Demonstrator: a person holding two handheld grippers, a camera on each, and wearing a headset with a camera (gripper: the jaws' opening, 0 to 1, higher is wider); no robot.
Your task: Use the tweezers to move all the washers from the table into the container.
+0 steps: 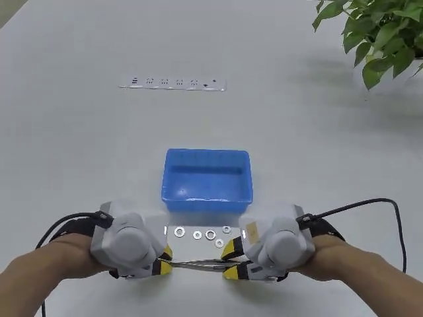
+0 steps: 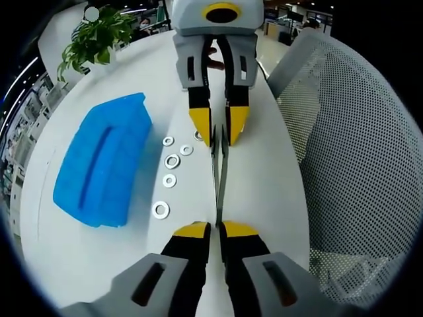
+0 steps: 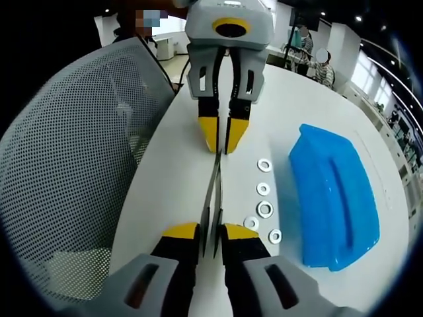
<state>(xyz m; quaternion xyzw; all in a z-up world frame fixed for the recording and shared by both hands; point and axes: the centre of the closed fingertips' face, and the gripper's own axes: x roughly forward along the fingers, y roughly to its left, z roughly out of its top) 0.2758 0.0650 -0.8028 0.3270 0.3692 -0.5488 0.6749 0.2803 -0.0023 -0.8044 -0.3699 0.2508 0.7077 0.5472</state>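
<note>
Clamps one end of the tweezers (image 1: 198, 265) in the left gripper (image 1: 163, 260) and the other end in the right gripper (image 1: 230, 260), both clenched tight, low over the table (image 1: 79, 152) near its front edge. Leaves the washers (image 1: 210, 234) in a loose row on the table just beyond the tweezers, short of the blue container (image 1: 207, 201). Looks like a handover or regrip, judging by the two-ended hold. Best to settle the tweezers in one gripper alone, pinching across both arms so a squeeze closes the tips, and release the other only once the hold feels firm. Cannot tell which end carries the tips. Keep the tips aimed at the washers, come in low, nip one rim at a time, avoid sweeping the row. Finds no readable brand or label; marks on the pale strip (image 1: 173, 84) far across the table too small to read.
</note>
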